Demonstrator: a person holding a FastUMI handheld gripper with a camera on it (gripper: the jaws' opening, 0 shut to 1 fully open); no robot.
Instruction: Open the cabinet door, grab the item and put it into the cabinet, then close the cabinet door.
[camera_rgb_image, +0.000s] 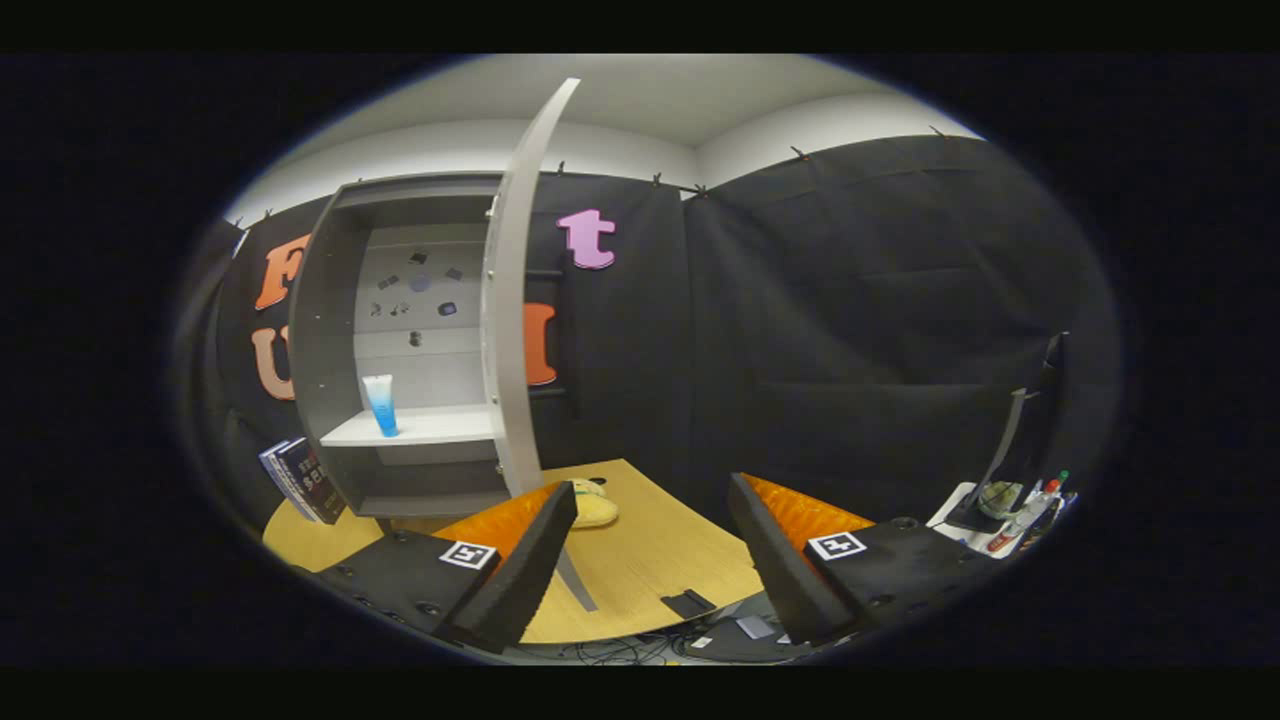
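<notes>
A grey cabinet (330, 330) stands on the wooden table (650, 560), well beyond my left finger. Its door (515, 290) is swung wide open, edge-on toward me. On the pale shelf (440, 425) inside stands a white and blue tube (380, 405), upright. My gripper (650, 545) is open, pulled back from the cabinet, with nothing between its fingers. The open door's lower edge runs down just right of my left fingertip (545, 535).
A yellow soft toy (593, 508) lies on the table just past my left finger. Books (303, 480) lean by the cabinet's left side. A small dark object (688, 603) sits at the table's near edge. To the right, a white stand (985, 520) holds bottles and a monitor.
</notes>
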